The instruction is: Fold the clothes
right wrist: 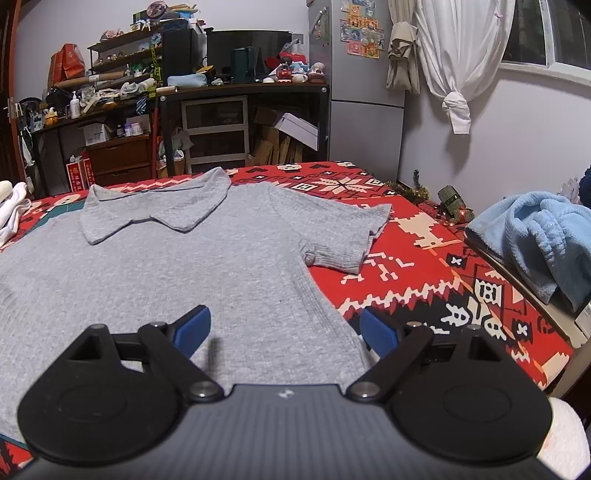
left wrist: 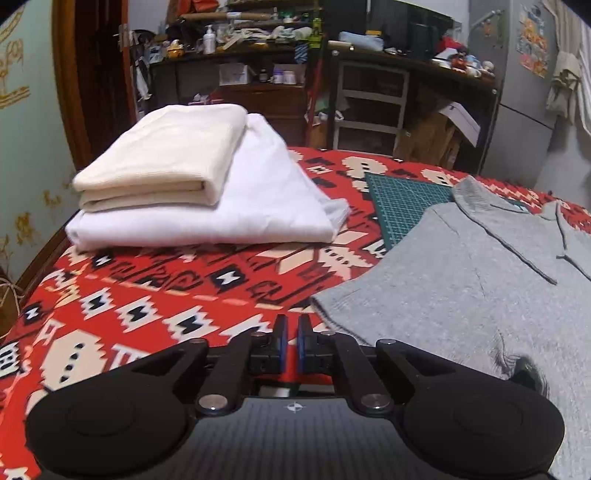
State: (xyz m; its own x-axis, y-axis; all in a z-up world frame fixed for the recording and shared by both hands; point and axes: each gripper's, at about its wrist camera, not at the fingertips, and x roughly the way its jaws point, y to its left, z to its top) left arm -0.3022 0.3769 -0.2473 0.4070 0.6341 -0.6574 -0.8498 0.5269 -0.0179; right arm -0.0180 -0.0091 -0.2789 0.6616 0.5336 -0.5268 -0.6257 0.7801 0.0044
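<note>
The grey polo shirt lies spread flat on the red-patterned desk ready for folding, beside the finished stack, while the left gripper hovers with fingers closed and empty and the right gripper waits with fingers spread wide over the hem.

Cluttered dark wooden shelves line the pale back wall, a tall grey fridge stands beside them, white knotted curtain hanging by the window.

No text, label or number is sharp enough to read, not even on the fridge stickers.
</note>
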